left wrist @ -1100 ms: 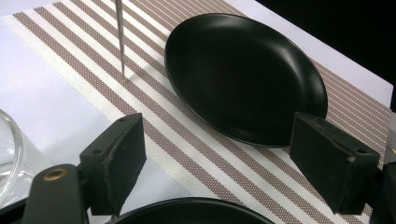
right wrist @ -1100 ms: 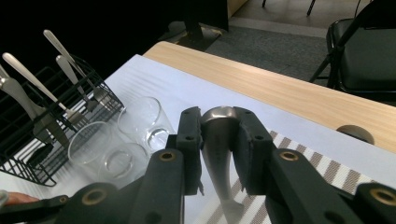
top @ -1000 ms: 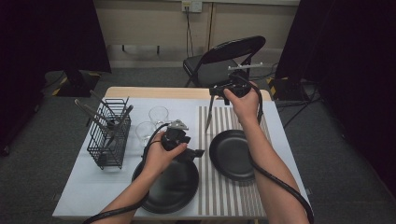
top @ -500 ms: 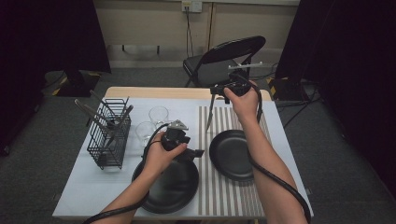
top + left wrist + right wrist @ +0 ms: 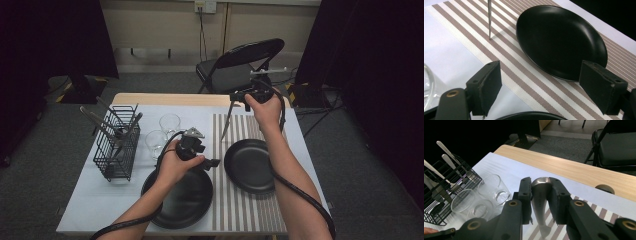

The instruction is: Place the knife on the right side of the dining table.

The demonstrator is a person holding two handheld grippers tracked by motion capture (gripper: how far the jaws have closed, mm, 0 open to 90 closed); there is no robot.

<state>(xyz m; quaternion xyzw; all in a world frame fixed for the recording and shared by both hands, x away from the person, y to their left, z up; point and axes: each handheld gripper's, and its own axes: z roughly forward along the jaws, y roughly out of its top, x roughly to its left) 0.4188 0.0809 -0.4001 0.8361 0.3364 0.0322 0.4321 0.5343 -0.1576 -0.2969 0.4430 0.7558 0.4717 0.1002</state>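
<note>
Steel cutlery was the work in hand: the right gripper was clenched on the handle of a knife, holding it nearly upright with its tip down on the striped placemat, just left of the far black plate. In the left gripper view the thin blade met the mat close beside that plate. The left gripper was released, its jaws wide apart with nothing between them, hovering over the near edge of the mat between the two plates.

As a judgement, the setting looked partly done. Two black plates were out, the far one on the mat and the near plate lying mostly on the white cloth with its edge over the mat. The knife had not yet been laid flat, so placing it beside the plate remained. More cutlery stood in the wire basket at the left, and two clear glasses waited between basket and mat.

A pale wooden worktop showed bare along the far edge. Beyond it stood a black folding chair on grey carpet, with dark curtains at both sides and a light wall behind
</note>
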